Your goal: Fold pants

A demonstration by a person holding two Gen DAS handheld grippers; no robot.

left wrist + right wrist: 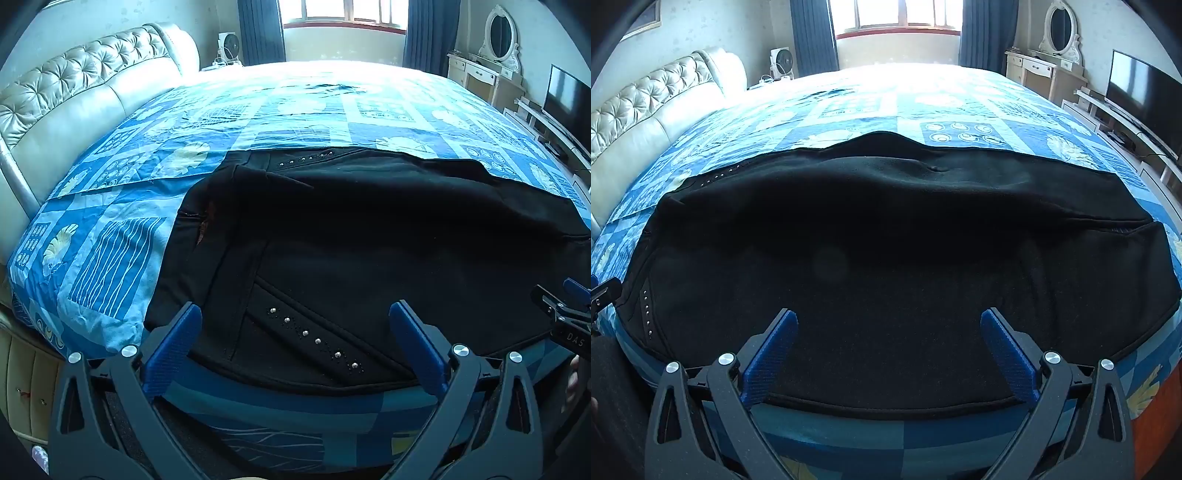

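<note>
Both grippers hover with jaws spread wide and nothing between them: left gripper (295,314) over the studded waist end, right gripper (889,321) over the legs of the black fleece pants (886,258), lying flat along the near edge of the blue patchwork-covered bed (110,251)

This is a bedroom in a home. A wide bed (295,110) fills most of both views, spread with a blue patchwork sheet (960,110) printed with shells and leaves. A tufted cream headboard (74,96) runs along its left side. At the far wall a window (897,14) lets in bright daylight between dark blue curtains (812,37), with a small white fan (782,62) in the corner beside them. On the right stand a cream dresser (1041,74) with an oval mirror (1061,26), and a flat television (1141,99) on a low white stand (1108,114).
</note>
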